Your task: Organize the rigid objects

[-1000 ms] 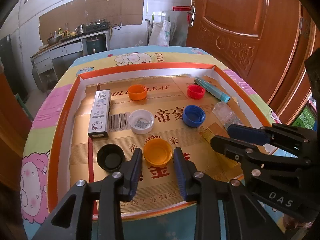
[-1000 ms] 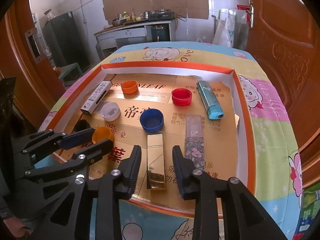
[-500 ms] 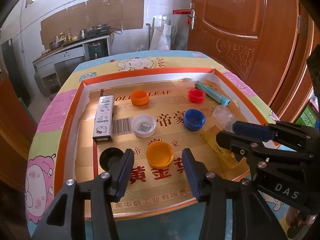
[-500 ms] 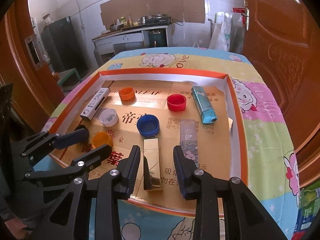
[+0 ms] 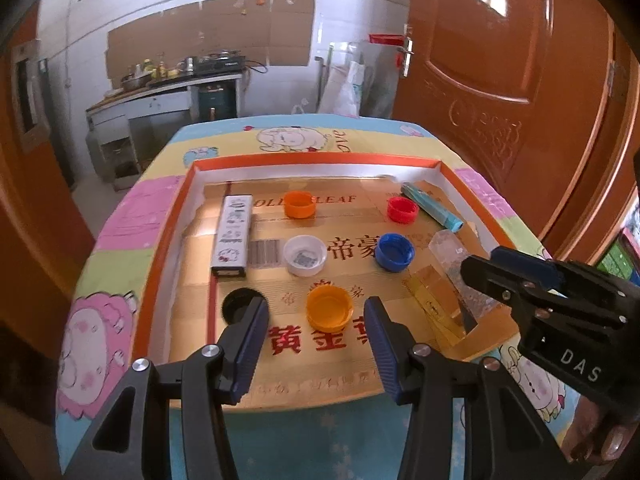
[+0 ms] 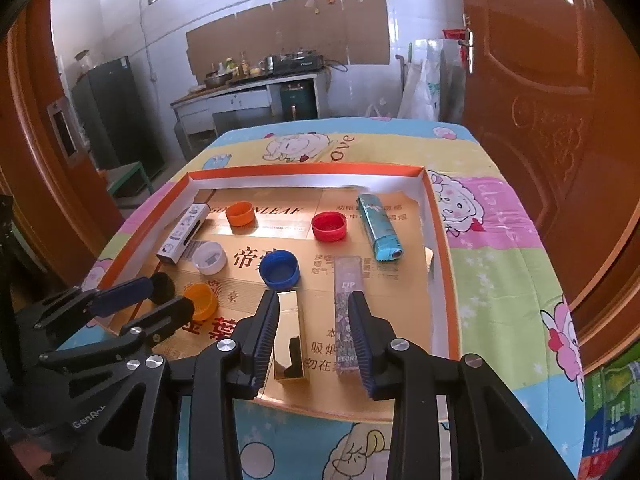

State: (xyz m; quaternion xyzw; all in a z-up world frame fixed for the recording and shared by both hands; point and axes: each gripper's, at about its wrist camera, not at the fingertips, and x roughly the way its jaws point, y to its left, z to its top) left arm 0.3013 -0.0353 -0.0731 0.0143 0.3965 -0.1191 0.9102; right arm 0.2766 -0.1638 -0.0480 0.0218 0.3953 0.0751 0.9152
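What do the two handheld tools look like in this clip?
Both are black angular frames with silver rivets and ribbed blue finger pads. The right tool bears white "DAS" lettering; the left tool shows "GenRob" lettering, cut off. No cables or sleeves show.

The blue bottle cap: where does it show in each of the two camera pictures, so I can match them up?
Left wrist view: the blue bottle cap lies right of centre, between the white cap and the clear lighter.
Right wrist view: it lies at centre, just beyond the gold box.
Shared landmark: the red cap, beyond it in both.
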